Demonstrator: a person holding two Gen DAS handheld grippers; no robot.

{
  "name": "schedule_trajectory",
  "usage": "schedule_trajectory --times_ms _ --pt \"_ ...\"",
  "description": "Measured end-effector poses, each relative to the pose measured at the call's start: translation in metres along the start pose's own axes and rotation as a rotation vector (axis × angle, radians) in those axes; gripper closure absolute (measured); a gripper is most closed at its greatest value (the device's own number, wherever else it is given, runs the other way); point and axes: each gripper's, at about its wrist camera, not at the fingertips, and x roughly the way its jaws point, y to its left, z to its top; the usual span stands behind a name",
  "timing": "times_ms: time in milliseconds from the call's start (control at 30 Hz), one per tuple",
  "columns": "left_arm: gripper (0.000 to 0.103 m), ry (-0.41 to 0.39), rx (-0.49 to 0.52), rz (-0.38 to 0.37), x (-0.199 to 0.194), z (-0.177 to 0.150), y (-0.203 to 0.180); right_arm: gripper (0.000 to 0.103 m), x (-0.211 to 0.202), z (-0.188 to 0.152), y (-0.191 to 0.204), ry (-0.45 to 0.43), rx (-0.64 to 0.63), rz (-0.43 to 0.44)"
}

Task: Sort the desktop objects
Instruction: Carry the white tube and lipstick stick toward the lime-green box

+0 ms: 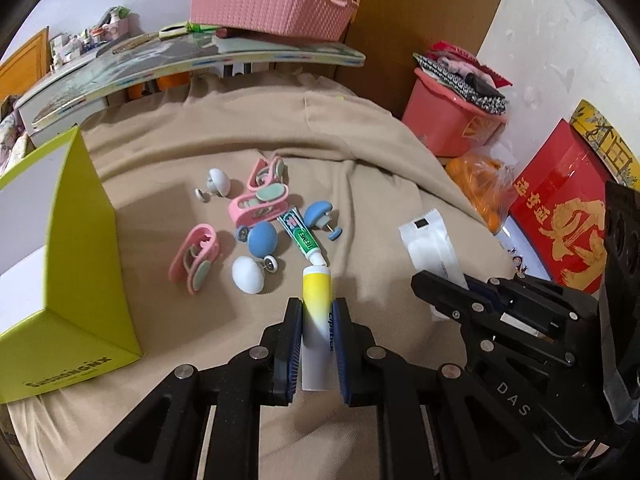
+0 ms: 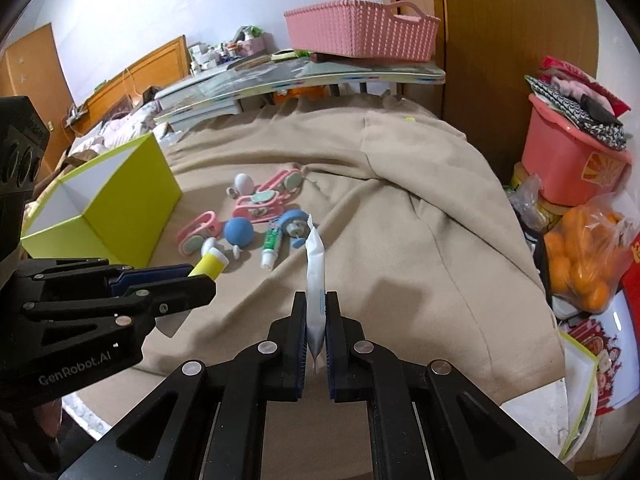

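Left gripper (image 1: 316, 320): fingers closed on a yellow-and-white lipstick tube (image 1: 317, 312), cap end pointing to 12 o'clock, held above the beige cloth (image 1: 380, 152). Right gripper (image 2: 317, 320): fingers pinched on a flat white sachet (image 2: 315, 280), standing edge-on between the pads.

Loose items heaped at 12 o'clock of both grippers: pink clips (image 1: 196, 258), blue and white round-headed pegs (image 1: 262, 238), a small green toothpaste tube (image 1: 304, 236). Open lime-green box (image 1: 80, 248) at 9 o'clock of the heap; pink woven basket (image 1: 268, 8) on the raised board behind, at 12 o'clock.

Step judged in hand: carrying two grasped items toward a container. Next move, as judged: bringing each item over an open top before easing the fingers apart; intended container for either item not settled by these views.

Hidden or unclear: floor of the green box and inside of the basket unseen; sachet print unreadable; lower end of the lipstick tube masked by the finger pads.
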Motion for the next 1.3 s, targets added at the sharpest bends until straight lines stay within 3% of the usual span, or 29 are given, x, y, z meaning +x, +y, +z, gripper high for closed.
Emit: schedule_trajectory --times_ms 467,1300 --pt "0.087 -0.082 -0.010 0.015 -0.041 -0.007 0.005 0.095 -0.026 0.005 0.031 -0.046 -0.058 0.054" --pt "0.087 -0.155 -0.056 0.127 -0.089 -0.031 0.028 0.095 -0.052 0.004 0.085 -0.075 -0.175 0.095"
